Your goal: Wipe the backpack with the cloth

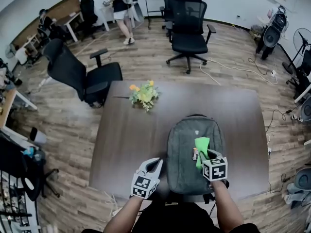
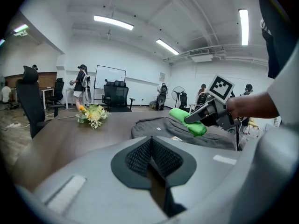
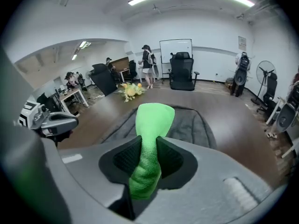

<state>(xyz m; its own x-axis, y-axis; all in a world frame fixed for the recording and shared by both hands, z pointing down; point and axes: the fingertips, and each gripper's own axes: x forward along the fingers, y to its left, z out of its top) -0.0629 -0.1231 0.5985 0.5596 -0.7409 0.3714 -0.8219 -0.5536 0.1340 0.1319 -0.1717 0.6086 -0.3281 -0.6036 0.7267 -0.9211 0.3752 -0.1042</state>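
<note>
Cloth (image 3: pixel 150 125), bright green, is clamped in the right gripper (image 1: pixel 204 155) over the grey backpack (image 1: pixel 187 149) lying flat on the worktop (image 1: pixel 126 140); a good wipe wants it pressed flat and dragged in long overlapping strokes, while the left gripper (image 2: pixel 150 157), jaws together on nothing just beside the backpack, could pin it. Whether cloth touches backpack is unclear, and the backpack's near edge is hidden behind the forearm (image 1: pixel 226 208)

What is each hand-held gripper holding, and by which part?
The right hand-held gripper clamps the green cloth at its bunched middle; the left hand-held gripper is shut and empty.
</note>
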